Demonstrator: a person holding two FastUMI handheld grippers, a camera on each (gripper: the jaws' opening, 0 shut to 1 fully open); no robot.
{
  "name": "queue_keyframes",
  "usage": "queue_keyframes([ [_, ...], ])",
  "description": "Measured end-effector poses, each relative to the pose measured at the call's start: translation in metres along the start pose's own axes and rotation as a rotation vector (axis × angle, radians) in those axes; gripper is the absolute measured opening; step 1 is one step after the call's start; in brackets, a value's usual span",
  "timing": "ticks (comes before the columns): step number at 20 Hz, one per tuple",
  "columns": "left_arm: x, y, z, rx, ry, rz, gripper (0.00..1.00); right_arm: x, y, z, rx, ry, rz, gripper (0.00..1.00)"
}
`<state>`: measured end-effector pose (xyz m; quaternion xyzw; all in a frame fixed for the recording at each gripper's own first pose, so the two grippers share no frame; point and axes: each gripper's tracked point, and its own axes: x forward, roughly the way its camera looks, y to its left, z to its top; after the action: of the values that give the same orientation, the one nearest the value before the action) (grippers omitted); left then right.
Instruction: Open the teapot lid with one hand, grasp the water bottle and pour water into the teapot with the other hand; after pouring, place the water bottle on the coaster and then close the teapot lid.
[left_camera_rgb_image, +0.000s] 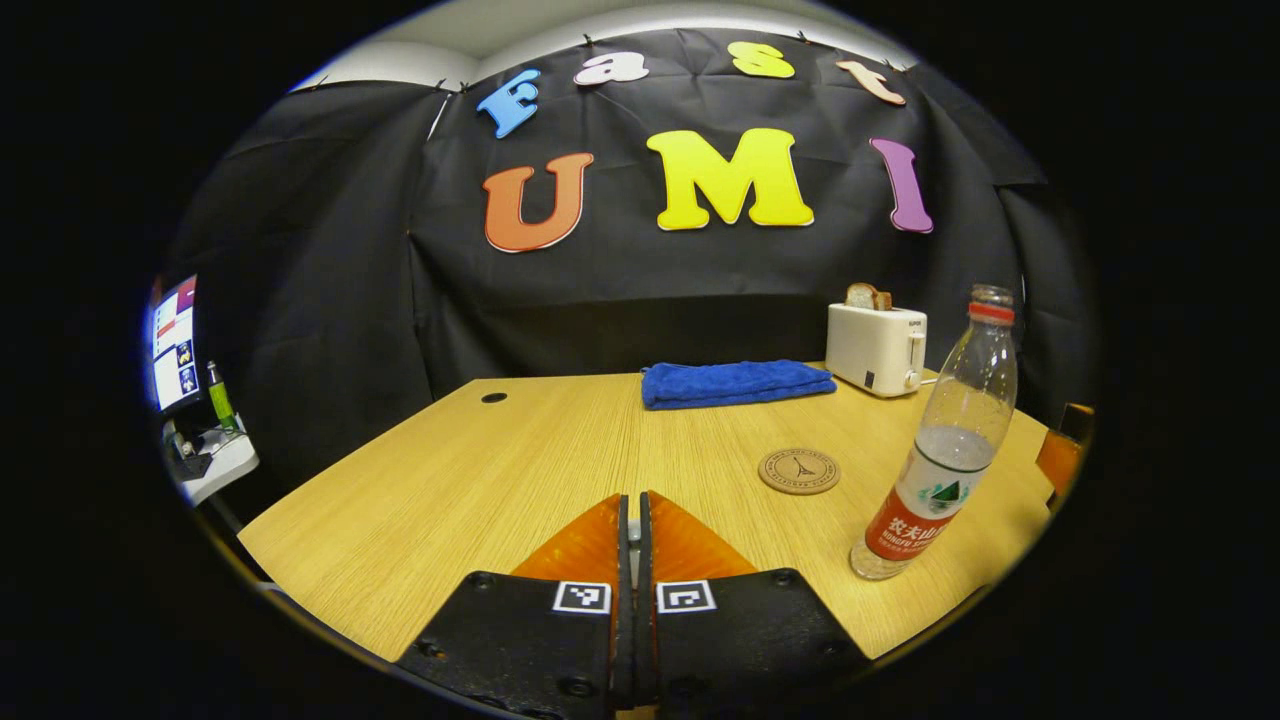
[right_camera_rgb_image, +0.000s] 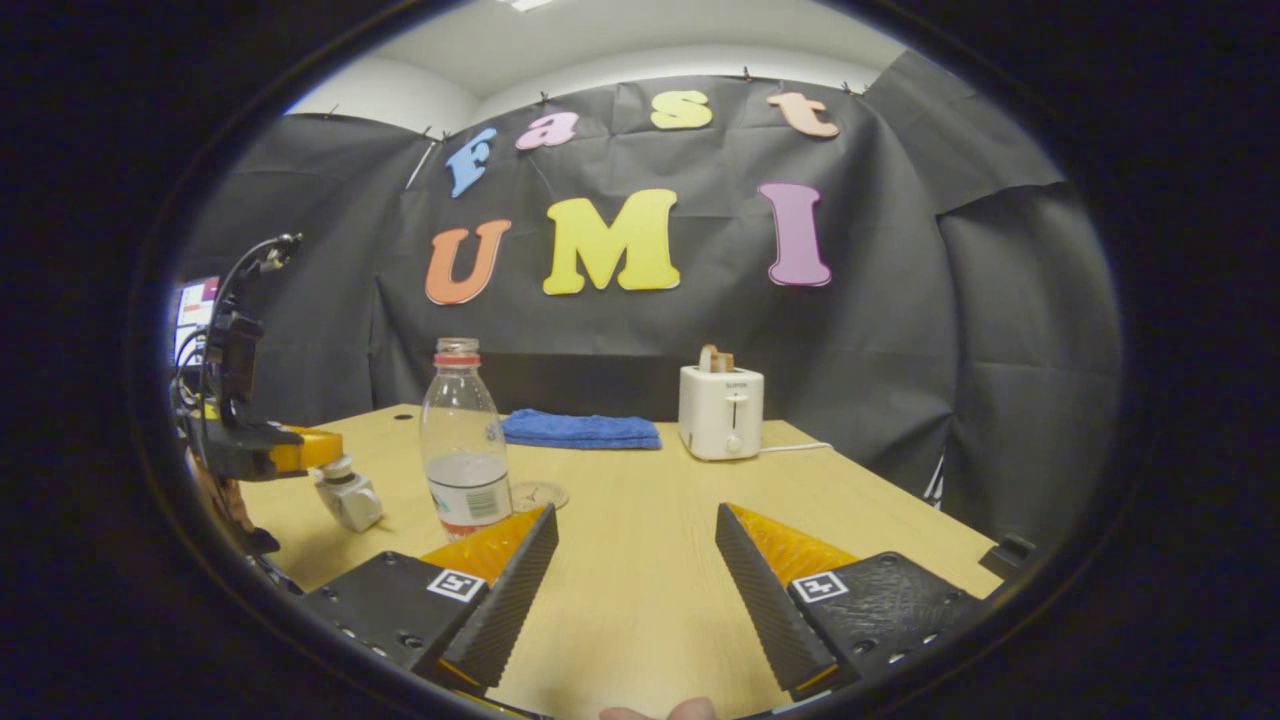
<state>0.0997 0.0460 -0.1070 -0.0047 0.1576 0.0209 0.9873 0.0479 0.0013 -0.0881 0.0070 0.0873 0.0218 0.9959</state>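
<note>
Now, in the left gripper view, the left gripper sits at 6 o'clock with its two fingers pressed together, nothing visible between them, over the wooden table. A clear water bottle, uncapped and partly filled, stands upright at about 4 o'clock. A round coaster lies flat just left of the bottle, apart from it. At 1 o'clock, at the table's far edge, a folded blue towel lies beside a white toaster with bread in its slot.

Next, in the right gripper view, the right gripper at 6 o'clock has its fingers spread wide, empty, above the bare tabletop. The water bottle stands at 10 o'clock, with the coaster just behind it. At 9 o'clock the left gripper appears, just above a small white object I cannot identify. The towel and toaster sit at 12 o'clock.
</note>
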Motion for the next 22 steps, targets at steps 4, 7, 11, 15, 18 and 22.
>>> queue_keyframes([
  [4, -0.011, 0.000, 0.014, -0.024, -0.039, -0.025, 0.02, -0.003, 0.011, 0.001, -0.012, -0.003, 0.023, 0.95],
  [7, -0.022, 0.006, 0.020, -0.039, -0.058, -0.032, 0.03, -0.009, 0.025, -0.004, -0.012, -0.002, 0.053, 0.95],
  [11, -0.034, 0.016, 0.024, -0.041, -0.072, -0.031, 0.03, -0.011, 0.046, -0.015, -0.012, 0.021, 0.097, 0.95],
  [15, -0.041, 0.028, 0.027, -0.041, -0.082, -0.028, 0.03, -0.009, 0.058, -0.018, -0.006, 0.029, 0.104, 0.97],
  [18, -0.046, 0.032, 0.028, -0.059, -0.095, -0.039, 0.03, -0.003, 0.070, -0.026, 0.000, 0.058, 0.118, 0.95],
  [22, -0.050, 0.034, 0.027, -0.060, -0.098, -0.048, 0.03, 0.010, 0.087, -0.035, 0.003, 0.107, 0.147, 0.97],
])
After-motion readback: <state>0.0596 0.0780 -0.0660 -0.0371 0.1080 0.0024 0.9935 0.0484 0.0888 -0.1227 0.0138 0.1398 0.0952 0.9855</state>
